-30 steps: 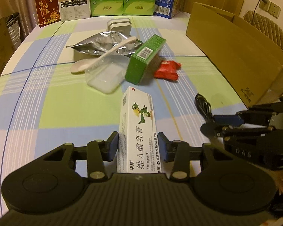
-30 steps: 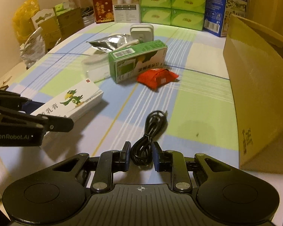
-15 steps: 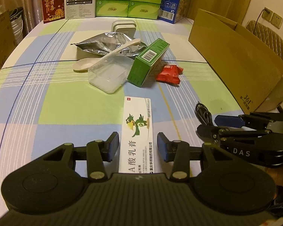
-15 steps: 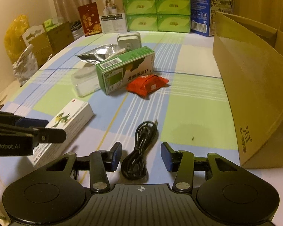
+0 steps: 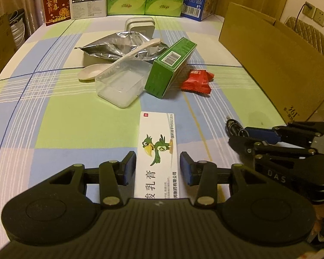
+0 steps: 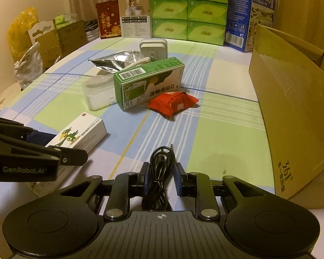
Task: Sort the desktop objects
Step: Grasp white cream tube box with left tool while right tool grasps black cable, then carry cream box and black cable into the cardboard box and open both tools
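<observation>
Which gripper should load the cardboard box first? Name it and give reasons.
Right. The right gripper has its pads against the black cable, and the cardboard box stands just to its right. The left gripper only straddles the white ointment box, small gaps showing, farther from the box.

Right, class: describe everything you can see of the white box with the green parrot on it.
The white box is a long, narrow carton, apparently cardboard, printed with a green cartoon parrot, black Chinese characters and a small red mark at its far end. It lies flat on the checked tablecloth, lengthwise between the fingers of the left gripper. The left finger looks against its edge; a slight gap shows at the right one. Nothing else touches it.
</observation>
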### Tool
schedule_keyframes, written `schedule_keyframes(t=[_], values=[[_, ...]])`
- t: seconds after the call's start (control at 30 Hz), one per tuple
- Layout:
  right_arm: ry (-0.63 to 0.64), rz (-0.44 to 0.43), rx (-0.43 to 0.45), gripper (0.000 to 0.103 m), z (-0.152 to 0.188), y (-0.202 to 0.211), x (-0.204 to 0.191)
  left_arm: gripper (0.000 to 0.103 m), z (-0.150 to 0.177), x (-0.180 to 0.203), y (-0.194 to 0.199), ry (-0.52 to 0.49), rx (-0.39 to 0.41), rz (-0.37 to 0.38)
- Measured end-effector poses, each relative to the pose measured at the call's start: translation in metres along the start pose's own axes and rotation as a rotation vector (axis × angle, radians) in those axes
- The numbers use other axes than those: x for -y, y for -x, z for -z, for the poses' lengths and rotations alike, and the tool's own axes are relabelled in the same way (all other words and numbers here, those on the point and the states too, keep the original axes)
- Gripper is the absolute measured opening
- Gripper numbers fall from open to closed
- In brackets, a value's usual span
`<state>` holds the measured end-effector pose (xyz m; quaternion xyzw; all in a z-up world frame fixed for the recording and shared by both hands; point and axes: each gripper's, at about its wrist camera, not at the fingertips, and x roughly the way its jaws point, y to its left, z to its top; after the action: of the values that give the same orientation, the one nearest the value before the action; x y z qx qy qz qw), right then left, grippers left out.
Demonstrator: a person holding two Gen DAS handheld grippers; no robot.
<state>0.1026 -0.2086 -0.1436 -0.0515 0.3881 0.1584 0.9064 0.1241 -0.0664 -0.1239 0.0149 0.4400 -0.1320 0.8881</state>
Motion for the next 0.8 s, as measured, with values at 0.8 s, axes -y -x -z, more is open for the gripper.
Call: schedule_keyframes(t=[0.8], values=[[-0.045,-0.015,0.002,0.016,-0.005,0.005,0.003,0.033,-0.005,0.005,0.008,-0.021,0.03,0.002]])
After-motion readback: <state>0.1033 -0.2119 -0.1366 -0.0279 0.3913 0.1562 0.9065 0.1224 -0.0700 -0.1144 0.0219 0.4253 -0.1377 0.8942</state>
